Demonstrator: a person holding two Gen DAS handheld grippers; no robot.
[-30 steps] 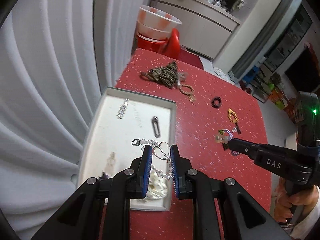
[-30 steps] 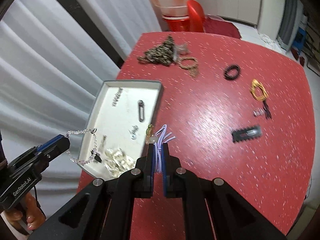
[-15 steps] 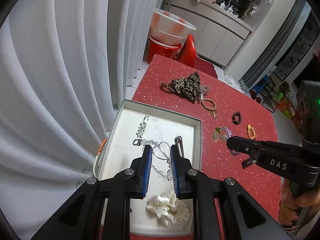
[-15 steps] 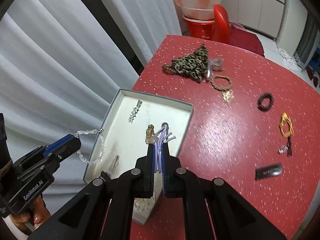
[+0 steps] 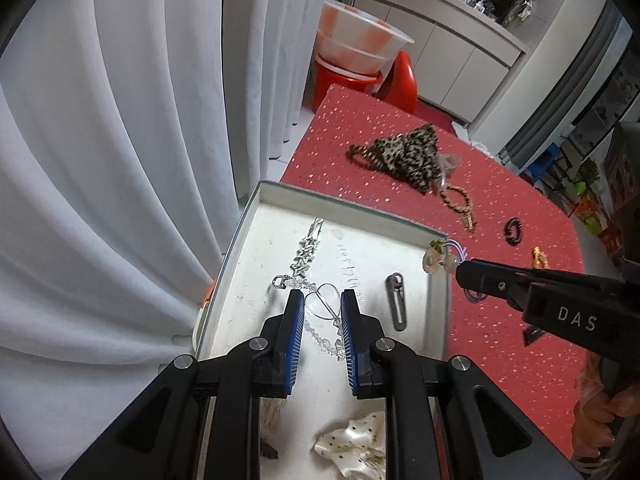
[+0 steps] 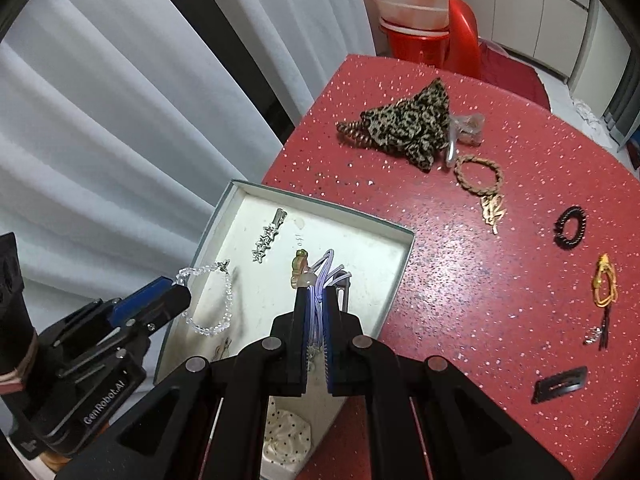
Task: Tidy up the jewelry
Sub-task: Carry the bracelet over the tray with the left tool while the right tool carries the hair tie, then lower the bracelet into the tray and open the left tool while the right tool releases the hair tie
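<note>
Clear bead bracelet clamped in the jaws of the left gripper, hanging as a loop above the white tray; in the left wrist view its wire ring and beads show between the blue pads. Lilac hair tie with charms clamped in the closed jaws of the right gripper, held over the right-hand part of the tray, near its rim. Left gripper reaches in from the tray's near left edge, right gripper from the near right; both point forward and down over the tray.

Tray contents: star hair clip toward the far side, dark clip near the right wall, white dotted scrunchie at the near end, and a small gold piece, too small to identify.

The tray sits at the left edge of the red desk. On the desk: leopard scrunchie, braided bracelet, black hair tie, yellow hair tie, black comb clip
</note>
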